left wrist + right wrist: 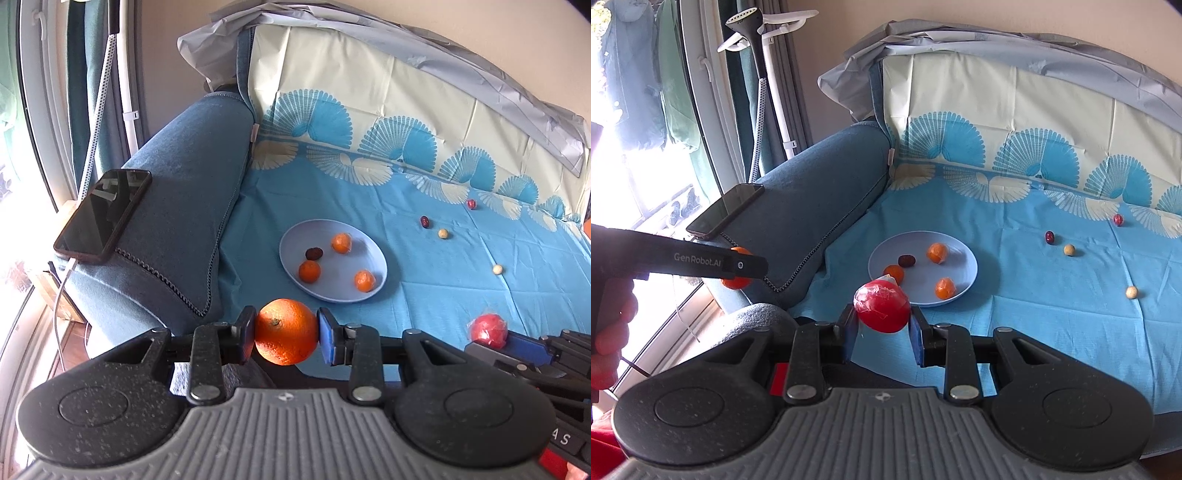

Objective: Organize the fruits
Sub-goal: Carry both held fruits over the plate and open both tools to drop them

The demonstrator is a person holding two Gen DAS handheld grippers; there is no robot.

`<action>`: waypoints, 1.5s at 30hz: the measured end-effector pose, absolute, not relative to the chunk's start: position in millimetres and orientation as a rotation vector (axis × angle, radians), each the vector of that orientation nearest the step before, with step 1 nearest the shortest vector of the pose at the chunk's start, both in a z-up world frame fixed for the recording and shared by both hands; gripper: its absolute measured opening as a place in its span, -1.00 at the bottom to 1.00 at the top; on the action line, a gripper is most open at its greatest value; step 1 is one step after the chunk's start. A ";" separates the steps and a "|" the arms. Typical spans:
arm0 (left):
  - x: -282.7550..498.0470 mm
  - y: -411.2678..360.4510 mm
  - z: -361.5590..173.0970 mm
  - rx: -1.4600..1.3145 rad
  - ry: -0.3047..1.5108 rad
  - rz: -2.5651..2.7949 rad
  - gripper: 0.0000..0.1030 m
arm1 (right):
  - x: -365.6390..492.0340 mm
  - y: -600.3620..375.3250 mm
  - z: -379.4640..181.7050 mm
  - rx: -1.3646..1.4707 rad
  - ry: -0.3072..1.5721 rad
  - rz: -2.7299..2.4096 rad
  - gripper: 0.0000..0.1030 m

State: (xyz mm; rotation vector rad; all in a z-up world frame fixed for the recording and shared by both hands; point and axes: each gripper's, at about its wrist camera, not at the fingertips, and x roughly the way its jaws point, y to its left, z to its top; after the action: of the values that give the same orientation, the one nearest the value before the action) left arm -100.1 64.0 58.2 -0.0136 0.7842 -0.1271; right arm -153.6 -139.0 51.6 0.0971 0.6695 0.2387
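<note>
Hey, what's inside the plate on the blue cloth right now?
The plate holds three small oranges and one dark dried fruit. In the right wrist view the red fruit held in the right tongs covers part of the plate's near rim.

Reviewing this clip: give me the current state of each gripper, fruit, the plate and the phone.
left gripper: shut on orange
right gripper: shut on wrapped red fruit
plate: holds three small oranges, one dark fruit
four small fruits: loose on cloth
phone: screen dark, on armrest
</note>
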 end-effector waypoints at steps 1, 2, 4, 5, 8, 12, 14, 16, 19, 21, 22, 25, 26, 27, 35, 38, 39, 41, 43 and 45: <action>-97.3 64.4 58.7 -0.015 0.783 -0.128 -0.24 | -152.0 -138.4 51.0 0.099 0.671 0.236 -0.40; -94.0 64.6 59.3 -0.017 0.783 -0.131 -0.24 | -150.1 -138.7 50.6 0.099 0.671 0.234 -0.40; -87.2 63.1 60.4 -0.018 0.779 -0.132 -0.24 | -145.7 -139.2 49.0 0.097 0.672 0.228 -0.40; -82.7 61.8 60.8 -0.017 0.778 -0.133 -0.24 | -142.7 -139.4 48.2 0.099 0.673 0.225 -0.40; -69.1 58.0 60.1 -0.017 0.781 -0.139 -0.24 | -131.8 -139.8 44.6 0.100 0.677 0.219 -0.40; -48.8 51.9 53.2 -0.011 0.793 -0.140 -0.24 | -115.5 -140.1 36.4 0.098 0.693 0.213 -0.40; -37.0 48.4 49.1 -0.016 0.804 -0.146 -0.24 | -103.7 -142.3 32.0 0.104 0.705 0.210 -0.40; -24.8 45.7 44.8 -0.015 0.814 -0.147 -0.24 | -91.8 -143.3 27.7 0.104 0.710 0.204 -0.40; -4.3 40.0 37.1 -0.009 0.827 -0.146 -0.24 | -70.2 -146.4 20.0 0.108 0.721 0.195 -0.40; 9.9 35.6 30.3 -0.005 0.831 -0.148 -0.24 | -55.4 -147.9 14.7 0.112 0.726 0.190 -0.40; 16.9 33.9 26.6 -0.005 0.828 -0.153 -0.24 | -47.4 -148.6 11.3 0.113 0.728 0.188 -0.40; 42.5 26.2 9.5 0.015 0.861 -0.145 -0.24 | -23.8 -149.7 -0.5 0.117 0.742 0.180 -0.40; 50.2 24.1 4.0 0.016 0.872 -0.142 -0.24 | -15.8 -149.8 -5.9 0.117 0.747 0.177 -0.40; 56.5 22.1 -1.2 0.019 0.881 -0.139 -0.24 | -8.4 -149.9 -11.1 0.114 0.753 0.175 -0.40; 106.2 0.1 -40.5 0.049 0.927 -0.170 -0.24 | 46.1 -152.2 -53.4 0.101 0.810 0.153 -0.40; 122.4 -6.4 -55.6 0.049 0.949 -0.188 -0.24 | 63.0 -156.6 -66.0 0.104 0.820 0.140 -0.40; 128.1 -9.0 -61.2 0.054 0.957 -0.185 -0.24 | 68.5 -158.3 -70.1 0.104 0.823 0.138 -0.40; 136.9 -13.4 -70.8 0.069 0.972 -0.180 -0.24 | 79.2 -161.5 -77.5 0.105 0.828 0.135 -0.40; 145.7 -15.4 -79.9 0.080 0.985 -0.175 -0.24 | 87.7 -163.1 -84.4 0.099 0.837 0.129 -0.40; 152.8 -17.0 -87.6 0.085 0.996 -0.167 -0.24 | 94.9 -163.2 -90.7 0.088 0.844 0.126 -0.40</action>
State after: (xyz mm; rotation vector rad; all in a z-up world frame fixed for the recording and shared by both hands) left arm 152.8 -17.0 -87.6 0.0852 0.9959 -0.1667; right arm 94.9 -163.2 -90.7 0.0878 0.8443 0.1264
